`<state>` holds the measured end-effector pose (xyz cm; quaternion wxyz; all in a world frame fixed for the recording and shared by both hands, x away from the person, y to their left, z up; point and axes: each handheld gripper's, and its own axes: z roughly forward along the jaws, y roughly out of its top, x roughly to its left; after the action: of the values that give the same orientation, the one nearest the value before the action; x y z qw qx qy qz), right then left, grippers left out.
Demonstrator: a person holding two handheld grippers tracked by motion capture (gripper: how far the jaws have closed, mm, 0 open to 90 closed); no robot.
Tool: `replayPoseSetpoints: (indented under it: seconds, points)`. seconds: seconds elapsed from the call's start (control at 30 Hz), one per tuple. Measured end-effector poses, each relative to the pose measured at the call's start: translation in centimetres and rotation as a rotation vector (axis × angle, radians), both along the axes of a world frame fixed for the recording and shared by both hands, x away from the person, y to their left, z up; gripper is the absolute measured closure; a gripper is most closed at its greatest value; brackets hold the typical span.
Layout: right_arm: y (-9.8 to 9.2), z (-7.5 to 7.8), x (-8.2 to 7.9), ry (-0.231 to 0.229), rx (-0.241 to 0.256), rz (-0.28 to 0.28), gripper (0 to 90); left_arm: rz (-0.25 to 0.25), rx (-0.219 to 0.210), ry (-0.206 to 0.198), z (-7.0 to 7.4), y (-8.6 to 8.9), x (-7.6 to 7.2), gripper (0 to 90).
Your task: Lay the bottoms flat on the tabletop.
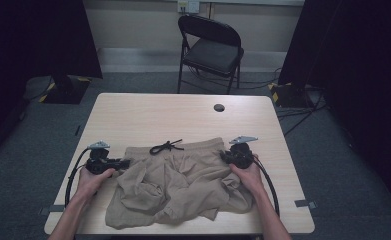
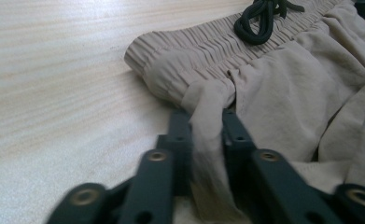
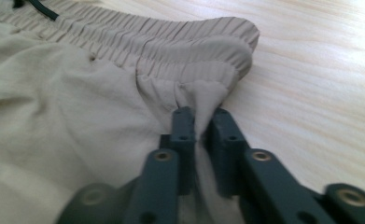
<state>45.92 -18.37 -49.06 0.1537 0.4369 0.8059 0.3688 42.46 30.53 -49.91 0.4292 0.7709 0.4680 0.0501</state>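
Observation:
A pair of beige shorts (image 1: 178,185) lies crumpled on the light wooden table (image 1: 148,115), its elastic waistband (image 1: 193,148) toward the far side and a dark drawstring (image 1: 165,146) knotted on it. My left gripper (image 1: 124,163) is shut on a pinch of fabric just below the waistband's left end (image 2: 208,116). At the right end, my right gripper (image 1: 224,156) is shut on a fold of the shorts (image 3: 201,109) under the waistband corner (image 3: 236,39). A hand holds each gripper, with black cables trailing back.
The table has a round cable hole (image 1: 219,107) at its far middle. A black folding chair (image 1: 210,47) stands beyond the table. Dark curtains hang at both sides, and cables lie on the grey floor at right (image 1: 298,107).

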Motion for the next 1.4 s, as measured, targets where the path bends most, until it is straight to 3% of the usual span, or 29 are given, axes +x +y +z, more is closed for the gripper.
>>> replayPoseSetpoints:
  seconds: [0.13,0.33,0.4,0.53,0.67,0.77,0.83,0.93,1.07,1.3,1.4]
  points:
    - [-0.8,0.5,-1.1,0.01,0.022,0.017,88.4,-0.02,0.001,0.005,0.0,-0.3,-0.1,85.1]
    - [-2.9,0.7,-4.0,0.014,0.028,0.047,88.7,-0.074,-0.007,0.01,-0.1,-1.5,-0.2,86.1]
    - [-3.7,0.5,-4.7,0.022,0.013,0.033,88.8,-0.083,-0.007,0.01,-0.1,-2.0,-0.3,85.4]
    - [-4.9,0.1,-5.5,0.023,0.042,0.011,88.8,-0.081,0.017,0.01,0.2,-2.4,-0.6,78.8]
    - [-4.8,0.3,-5.8,0.011,0.049,-0.001,88.7,-0.07,0.017,0.003,0.4,-2.1,-1.7,73.6]
    - [-4.7,0.1,-5.7,0.017,0.049,-0.004,88.5,-0.06,0.002,0.006,0.2,-1.9,-1.7,69.9]
    - [-4.7,0.1,-5.7,0.017,0.054,-0.006,88.4,-0.069,-0.009,0.006,0.0,-2.3,-1.5,73.8]
    - [-4.6,0.0,-5.6,0.02,0.056,-0.003,88.4,-0.11,-0.008,0.013,-0.1,-3.1,-1.3,88.6]
    - [-4.9,0.1,-5.5,0.019,0.08,-0.008,88.9,-0.09,-0.038,0.015,-0.1,-3.0,-1.2,89.4]
    - [-5.0,1.0,-5.5,-0.013,0.127,-0.02,89.1,-0.063,-0.088,-0.037,1.3,-2.4,-1.2,89.4]
    - [-4.9,2.5,-5.7,-0.061,0.154,-0.018,89.1,-0.059,-0.099,-0.069,2.2,-2.4,-1.3,89.4]
